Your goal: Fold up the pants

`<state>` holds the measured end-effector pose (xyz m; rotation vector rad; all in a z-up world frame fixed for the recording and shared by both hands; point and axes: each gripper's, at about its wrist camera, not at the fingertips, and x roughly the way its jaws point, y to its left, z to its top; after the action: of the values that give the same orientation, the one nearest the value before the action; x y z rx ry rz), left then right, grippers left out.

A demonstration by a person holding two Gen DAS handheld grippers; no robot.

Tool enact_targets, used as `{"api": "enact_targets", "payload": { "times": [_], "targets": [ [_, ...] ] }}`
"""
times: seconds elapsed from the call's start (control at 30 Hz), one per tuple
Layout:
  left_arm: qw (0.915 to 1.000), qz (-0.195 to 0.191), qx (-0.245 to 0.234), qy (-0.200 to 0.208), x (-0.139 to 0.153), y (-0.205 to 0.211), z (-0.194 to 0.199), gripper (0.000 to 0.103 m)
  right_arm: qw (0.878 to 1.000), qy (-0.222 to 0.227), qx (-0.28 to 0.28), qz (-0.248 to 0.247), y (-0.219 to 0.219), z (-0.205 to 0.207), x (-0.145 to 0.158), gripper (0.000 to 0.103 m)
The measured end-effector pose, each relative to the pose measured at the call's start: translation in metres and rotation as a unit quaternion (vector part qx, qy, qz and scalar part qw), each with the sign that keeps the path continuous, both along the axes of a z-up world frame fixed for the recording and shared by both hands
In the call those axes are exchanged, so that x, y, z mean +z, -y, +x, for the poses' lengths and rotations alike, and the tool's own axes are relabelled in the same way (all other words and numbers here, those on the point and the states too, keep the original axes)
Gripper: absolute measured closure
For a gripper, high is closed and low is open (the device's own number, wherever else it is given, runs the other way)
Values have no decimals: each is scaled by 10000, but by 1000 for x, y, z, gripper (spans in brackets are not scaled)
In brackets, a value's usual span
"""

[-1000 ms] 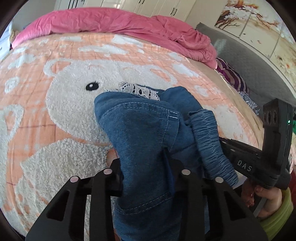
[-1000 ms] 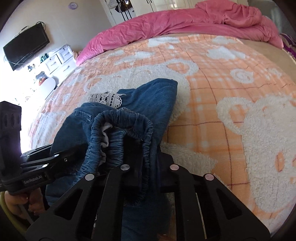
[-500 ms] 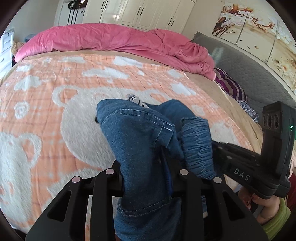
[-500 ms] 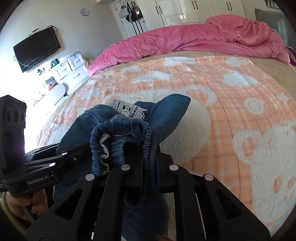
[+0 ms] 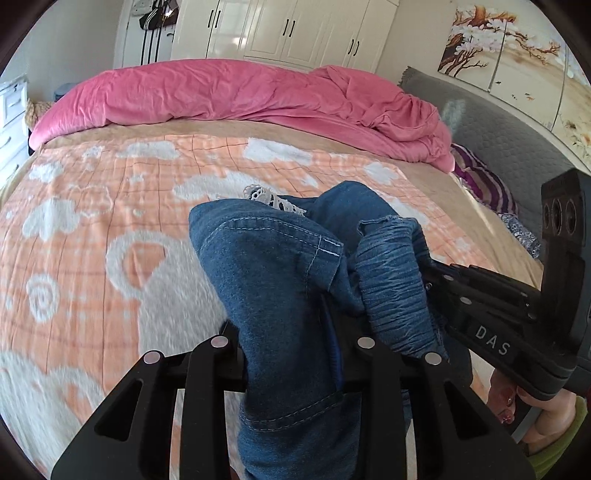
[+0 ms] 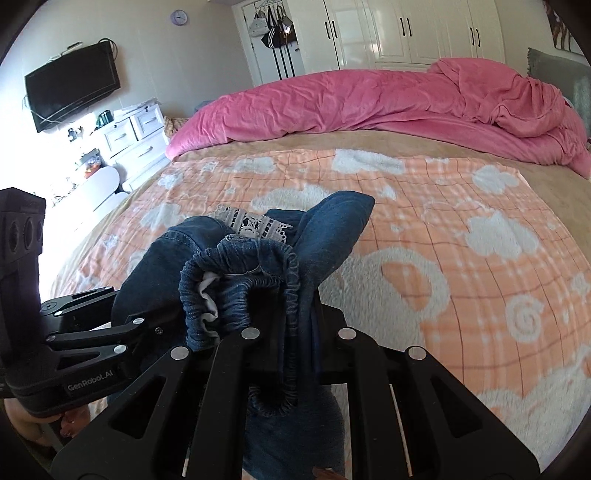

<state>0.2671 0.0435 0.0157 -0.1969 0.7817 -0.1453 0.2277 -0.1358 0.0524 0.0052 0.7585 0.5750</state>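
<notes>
- Left claw (image 5: 291, 354): clamped on the pants (image 5: 280, 280) at a hemmed edge.
- Right claw (image 6: 295, 343): clamped on their elastic waistband (image 6: 236, 291).
- Pants bunched between both claws, lifted higher above the bed (image 6: 461, 258) than before.

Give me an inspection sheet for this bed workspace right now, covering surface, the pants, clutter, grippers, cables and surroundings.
Surface: orange blanket with white fleecy shapes spread over the bed.
Job's things: blue denim pants bunched between both tools; elastic waistband at the right one; white lace trim shows on top.
Clutter: pink duvet heaped along the far edge; striped purple fabric by the grey headboard.
Grippers: left gripper jaws shut on denim; right gripper jaws shut on the waistband.
Cables: wires hang near the wall TV.
Surroundings: white wardrobes, white drawers, wall clock, tree painting.
</notes>
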Motion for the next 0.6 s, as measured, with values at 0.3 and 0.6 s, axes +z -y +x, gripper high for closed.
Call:
{"api": "enact_targets", "payload": {
  "times": [0.3,0.6],
  "targets": [
    [9995,40,63,-312,-36,-10,37,75,9990,-432,-131,-34,-7,40,-35,97],
    [9975,234,353,-574,-61,-21,38,47,9924,-858,-741,-480,13,53,-80,57]
  ]
}}
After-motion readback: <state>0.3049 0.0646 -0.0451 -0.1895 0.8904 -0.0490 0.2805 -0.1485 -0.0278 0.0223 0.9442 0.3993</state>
